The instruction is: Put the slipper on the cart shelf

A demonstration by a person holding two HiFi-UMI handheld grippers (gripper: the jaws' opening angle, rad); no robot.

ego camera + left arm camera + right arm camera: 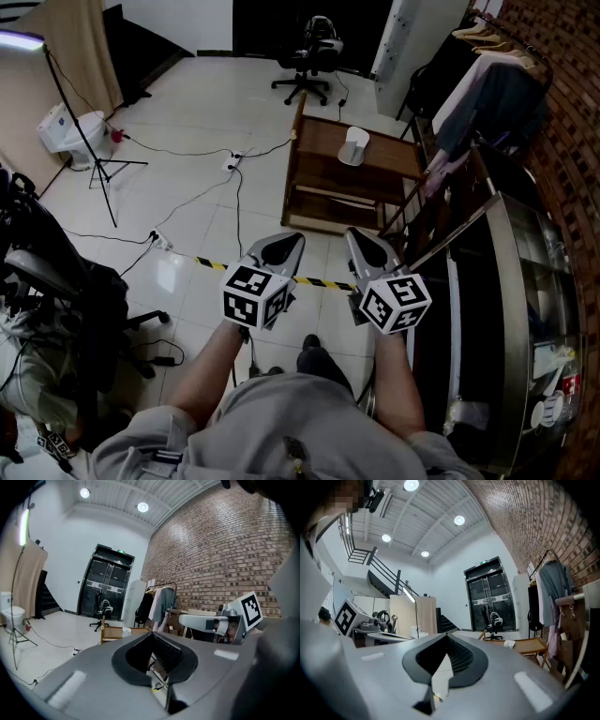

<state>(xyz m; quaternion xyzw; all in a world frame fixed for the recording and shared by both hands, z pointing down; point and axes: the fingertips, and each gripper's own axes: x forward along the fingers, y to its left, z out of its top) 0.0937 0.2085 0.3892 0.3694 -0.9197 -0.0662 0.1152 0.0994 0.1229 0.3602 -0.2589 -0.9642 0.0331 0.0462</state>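
- Holding both grippers side by side, near, above the tiled floor [197, 122].
- left gripper [281, 248]: jaws closed tip to tip, nothing between them.
- right gripper [368, 250]: jaws closed too, empty.
- white slipper [354, 145] lies on the top shelf of the wooden cart [319, 141], far centre, well apart from both grippers.

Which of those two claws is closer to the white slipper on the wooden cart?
Right. The right gripper is nearly in line with the slipper; the left gripper is farther left.
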